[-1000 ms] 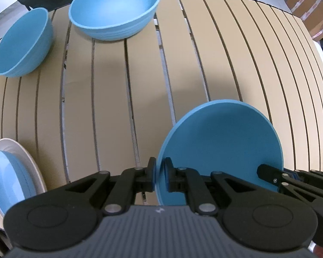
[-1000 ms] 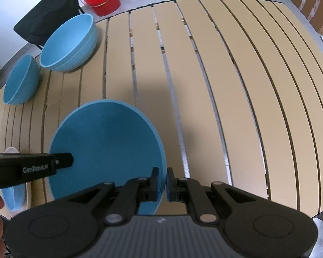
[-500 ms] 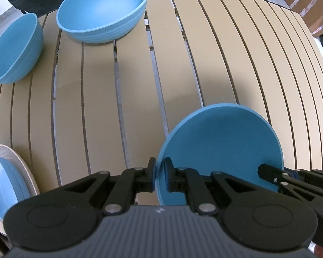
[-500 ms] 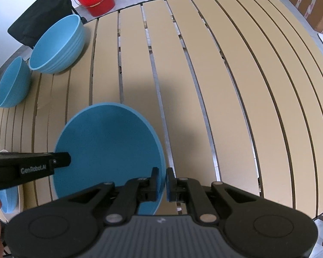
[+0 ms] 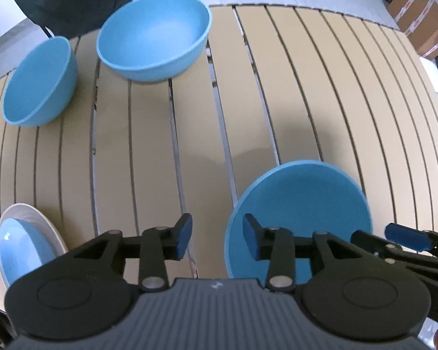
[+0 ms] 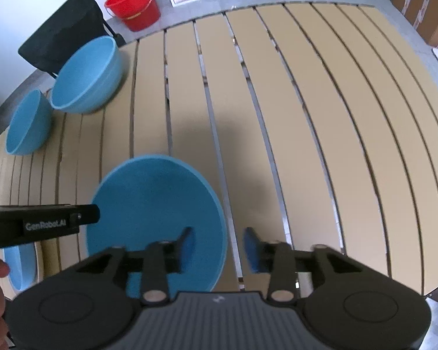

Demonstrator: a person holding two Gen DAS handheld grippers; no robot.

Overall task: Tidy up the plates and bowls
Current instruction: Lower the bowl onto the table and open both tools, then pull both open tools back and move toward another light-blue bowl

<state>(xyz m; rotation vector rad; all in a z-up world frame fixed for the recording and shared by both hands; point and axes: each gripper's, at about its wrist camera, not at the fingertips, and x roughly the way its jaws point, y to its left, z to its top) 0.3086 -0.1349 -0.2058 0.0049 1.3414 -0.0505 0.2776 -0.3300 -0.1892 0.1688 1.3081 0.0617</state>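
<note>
A blue plate (image 5: 303,207) lies low over the slatted table, and I cannot tell whether it touches the slats. My left gripper (image 5: 217,239) is at its left rim with jaws opening. That rim sits in the gap and neither pad presses on it. My right gripper (image 6: 219,248) is at the opposite rim of the plate (image 6: 154,204), also opening, pads clear of the edge. One finger of the right gripper (image 5: 406,237) shows past the plate in the left wrist view. A finger of the left gripper (image 6: 43,221) crosses the right wrist view.
A large blue bowl (image 5: 154,35) and a smaller blue bowl (image 5: 38,84) stand at the table's far left. A white plate (image 5: 48,227) holding a blue dish (image 5: 20,248) sits near left. Beyond the table are a black chair (image 6: 61,29), a red bucket (image 6: 134,3) and cardboard boxes (image 5: 420,20).
Both grippers were shut on opposite rims of the blue plate; now both sets of jaws have parted and let it go. The left wrist view has pulled back slightly, showing more of the far bowls.
</note>
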